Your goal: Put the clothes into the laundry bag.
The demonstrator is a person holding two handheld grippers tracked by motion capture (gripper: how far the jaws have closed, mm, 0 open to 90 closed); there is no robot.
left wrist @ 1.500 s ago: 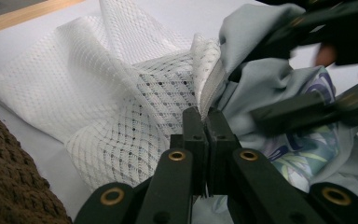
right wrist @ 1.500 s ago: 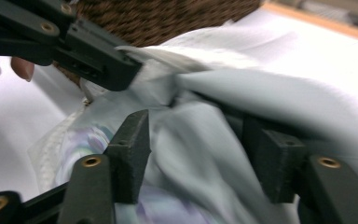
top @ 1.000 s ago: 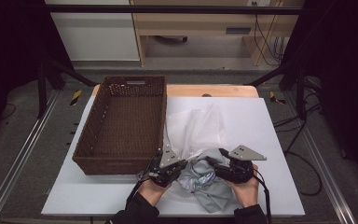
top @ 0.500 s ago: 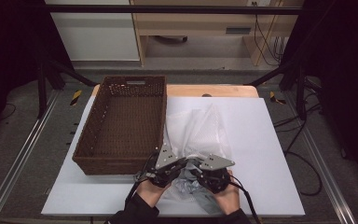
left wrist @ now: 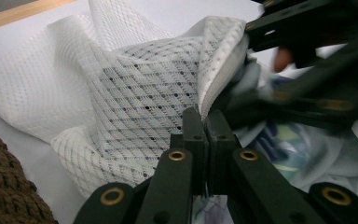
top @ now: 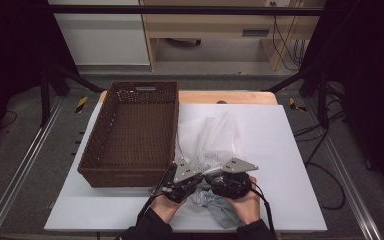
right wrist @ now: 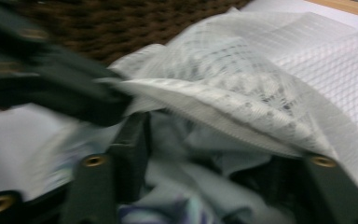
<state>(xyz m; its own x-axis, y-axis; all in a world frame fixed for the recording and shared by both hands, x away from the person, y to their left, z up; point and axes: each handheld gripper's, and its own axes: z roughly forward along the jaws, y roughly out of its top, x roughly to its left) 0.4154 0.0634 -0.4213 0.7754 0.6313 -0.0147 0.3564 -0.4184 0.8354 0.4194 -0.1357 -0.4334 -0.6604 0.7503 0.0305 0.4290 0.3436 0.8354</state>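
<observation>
A white mesh bag (top: 212, 140) lies crumpled on the white table, just right of the wicker basket. My left gripper (left wrist: 204, 116) is shut on the bag's near edge (left wrist: 223, 51) and holds it raised. Under that raised edge lies a grey printed garment (top: 215, 206), also seen in the left gripper view (left wrist: 289, 144). My right gripper (right wrist: 223, 149) is at the bag's mouth with its jaws wide apart, the garment (right wrist: 200, 172) between them and the mesh (right wrist: 261, 84) draped over the right jaw. In the high view both grippers (top: 200, 179) (top: 226, 184) sit close together near the table's front edge.
A brown wicker basket (top: 125, 176) stands on the left half of the white table (top: 290, 150), its front corner close to my left gripper. Its weave shows at the left gripper view's bottom left (left wrist: 4, 196). A wooden strip runs along the far edge.
My right gripper has moved left from the garment's right side up to the bag's mouth beside the left gripper. The garment is bunched closer to the bag.
</observation>
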